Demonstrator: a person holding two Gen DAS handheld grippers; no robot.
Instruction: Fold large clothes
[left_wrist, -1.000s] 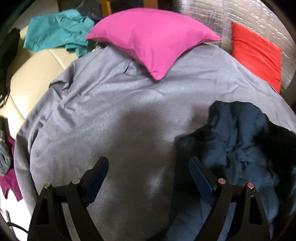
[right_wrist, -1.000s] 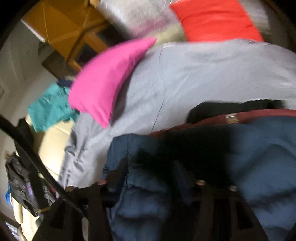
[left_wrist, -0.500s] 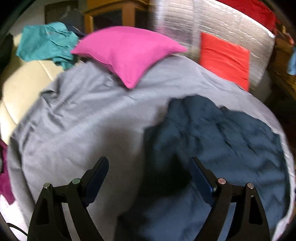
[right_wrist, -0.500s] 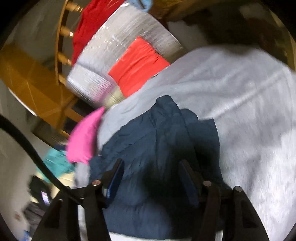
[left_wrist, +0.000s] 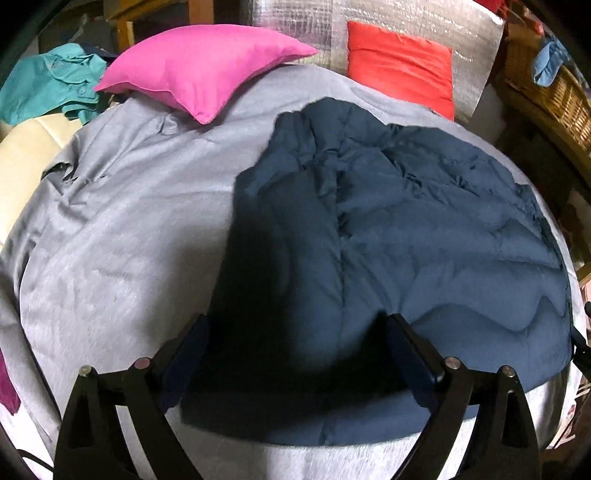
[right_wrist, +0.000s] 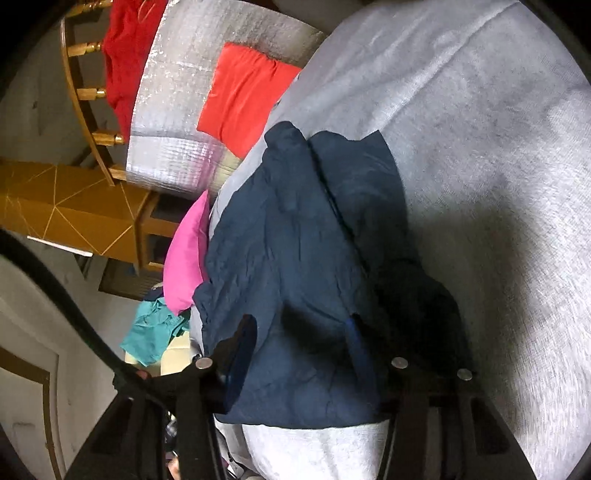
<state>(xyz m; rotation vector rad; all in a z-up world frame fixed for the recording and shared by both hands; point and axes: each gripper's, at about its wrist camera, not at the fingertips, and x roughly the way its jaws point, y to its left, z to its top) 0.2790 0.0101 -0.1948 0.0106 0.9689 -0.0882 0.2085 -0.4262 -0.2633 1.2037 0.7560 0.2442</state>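
A navy quilted jacket lies spread on the grey bed sheet, back side up, its hem toward me. It also shows in the right wrist view, with a sleeve or side folded along its right edge. My left gripper is open just above the jacket's near hem, holding nothing. My right gripper is open over the jacket's near edge, and the cloth lies beneath and between its fingers without being pinched.
A pink pillow and a red cushion lie at the bed's far end against a silver quilted panel. Teal clothing lies on a cream surface at left. A wicker basket stands at right.
The jacket was bunched in my right gripper a second ago; it now lies spread flat on the bed. The right gripper has opened and let it go, and both cameras have swung over it.
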